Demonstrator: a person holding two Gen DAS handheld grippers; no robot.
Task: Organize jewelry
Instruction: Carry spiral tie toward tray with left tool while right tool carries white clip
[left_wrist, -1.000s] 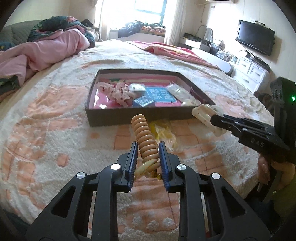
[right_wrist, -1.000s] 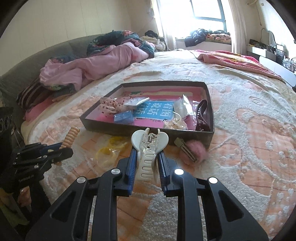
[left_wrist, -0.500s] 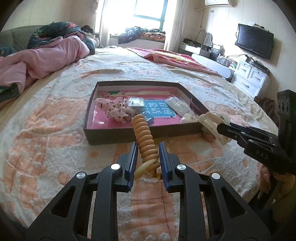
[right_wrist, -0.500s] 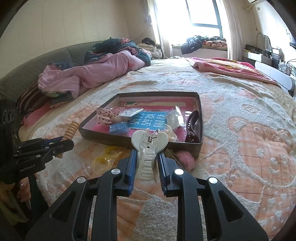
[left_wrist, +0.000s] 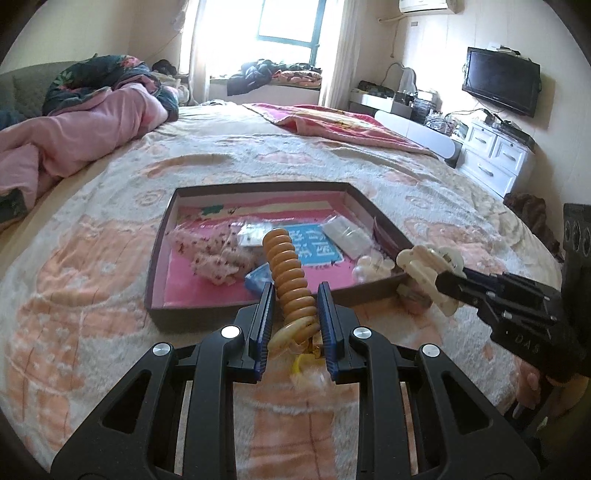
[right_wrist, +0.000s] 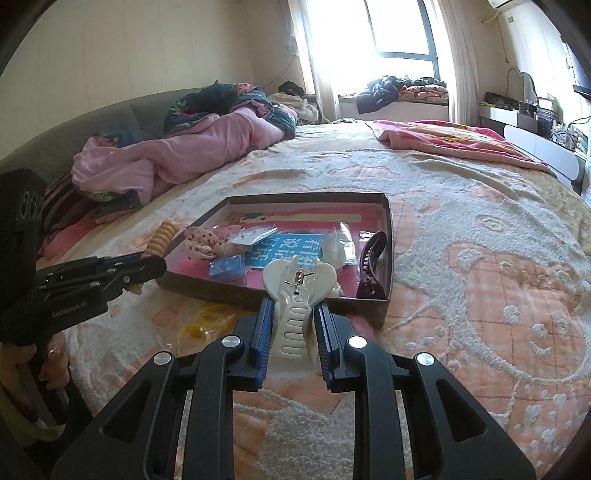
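Jewelry and hair pieces are gathered in and around a shallow dark tray (left_wrist: 159, 258) with a pink floor, which is laid on the patterned bedspread (left_wrist: 92, 266) at the middle of both views.

In the left wrist view, a crumpled pink quilt (left_wrist: 92, 129) is seen at the upper left. Inside the tray, from left to right, a spotted pink fabric piece (left_wrist: 214, 254), a small clear packet (left_wrist: 251, 234), a blue printed card (left_wrist: 314, 247), a white packet (left_wrist: 345, 234) and a pale lumpy piece (left_wrist: 373, 264) at the near right corner are found. At lower centre, the tan spiral hair tie (left_wrist: 290, 269) is clamped by its lower end in the left claw (left_wrist: 294, 325), its coils standing up in front of the tray's near wall. Under the claw a yellow item in clear wrap (left_wrist: 308, 369) lies on the bedspread. At the right, the right claw (left_wrist: 448, 284) is seen closed on the cream claw clip (left_wrist: 428, 266), just beside the tray's near right corner.

In the right wrist view, the left claw (right_wrist: 147, 264) appears at the left edge with the spiral tie (right_wrist: 162, 236) held beside the tray's left wall (right_wrist: 199, 225). At lower centre the cream clip (right_wrist: 295, 295) is pinched between the blue pads (right_wrist: 264, 325) of the right claw (right_wrist: 295, 328). A dark maroon clip (right_wrist: 371, 258) is lying along the tray's right wall.
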